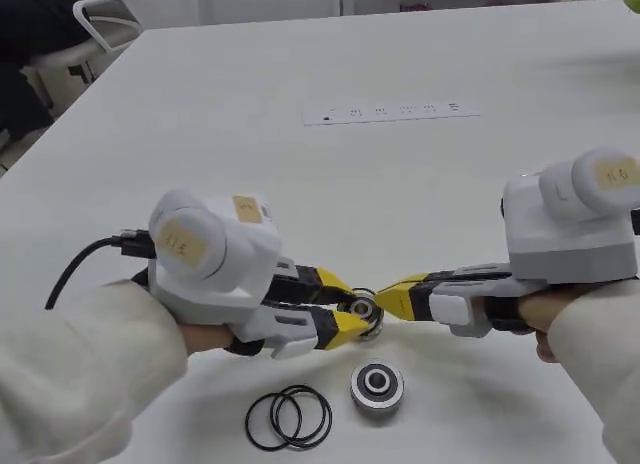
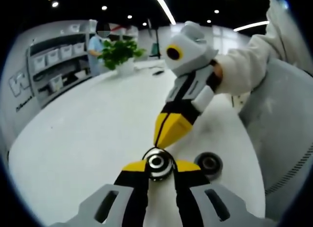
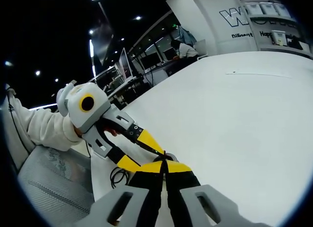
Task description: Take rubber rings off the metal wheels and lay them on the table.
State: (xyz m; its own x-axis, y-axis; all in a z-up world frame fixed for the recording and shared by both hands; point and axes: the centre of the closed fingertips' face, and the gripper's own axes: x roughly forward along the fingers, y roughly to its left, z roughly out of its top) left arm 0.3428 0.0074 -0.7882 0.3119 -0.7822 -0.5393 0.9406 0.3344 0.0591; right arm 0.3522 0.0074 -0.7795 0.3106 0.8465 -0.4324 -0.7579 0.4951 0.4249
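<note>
At the near edge of the white tabletop [image 1: 300,184], we hold the left tongs [image 1: 350,315] clamped on a metal wheel [image 1: 366,308], one yellow tip on each side of it. The right tongs [image 1: 386,302] meet it from the right, tips pressed together against the wheel's rim; we cannot tell whether they pinch anything there. Nearer to us a second metal wheel [image 1: 377,384] lies flat, and just left of it a few loose black rubber rings [image 1: 288,417] overlap on the tabletop.
</note>
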